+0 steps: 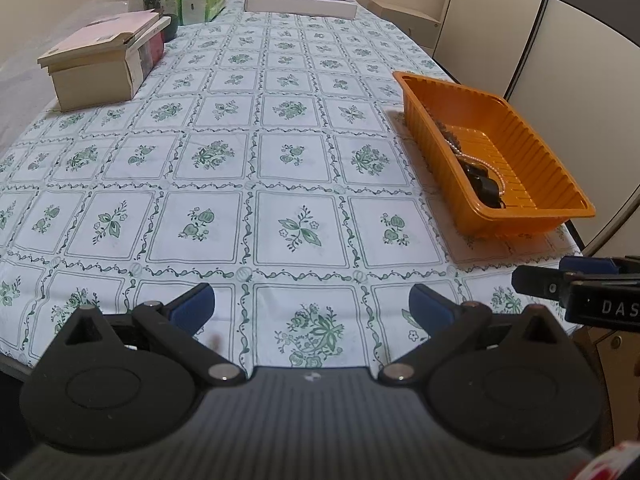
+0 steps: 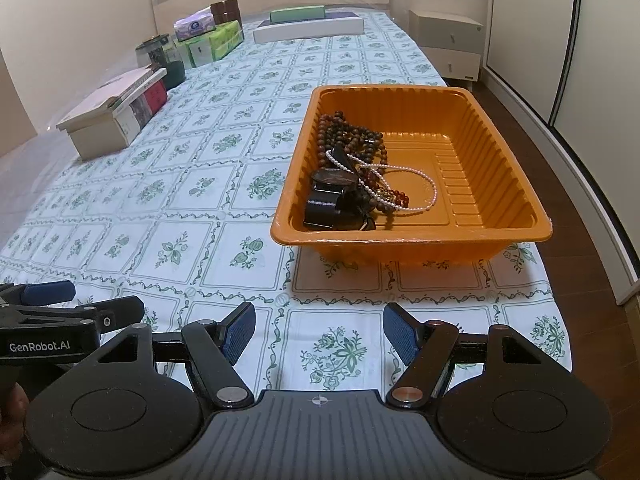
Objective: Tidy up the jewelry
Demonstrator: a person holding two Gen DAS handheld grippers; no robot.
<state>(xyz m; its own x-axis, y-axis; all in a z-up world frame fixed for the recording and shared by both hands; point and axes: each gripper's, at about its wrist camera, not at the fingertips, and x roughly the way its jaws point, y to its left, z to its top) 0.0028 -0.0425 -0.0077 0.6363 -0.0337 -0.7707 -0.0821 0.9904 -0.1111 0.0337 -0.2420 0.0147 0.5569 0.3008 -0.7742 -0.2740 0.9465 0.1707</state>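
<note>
Both grippers, left [image 1: 312,306] and right [image 2: 319,330], level above the tablecloth [image 2: 224,216], fingers apart, empty.

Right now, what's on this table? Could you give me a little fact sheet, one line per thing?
tray: orange tray on the tablecloth, near the table's right edge
tray contents: brown bead strands, pearl necklace, black watch, piled at the tray's left side
left gripper: open, holding nothing
right gripper: open, holding nothing, short of the tray
far left: boxes and books, tissue packs
</note>
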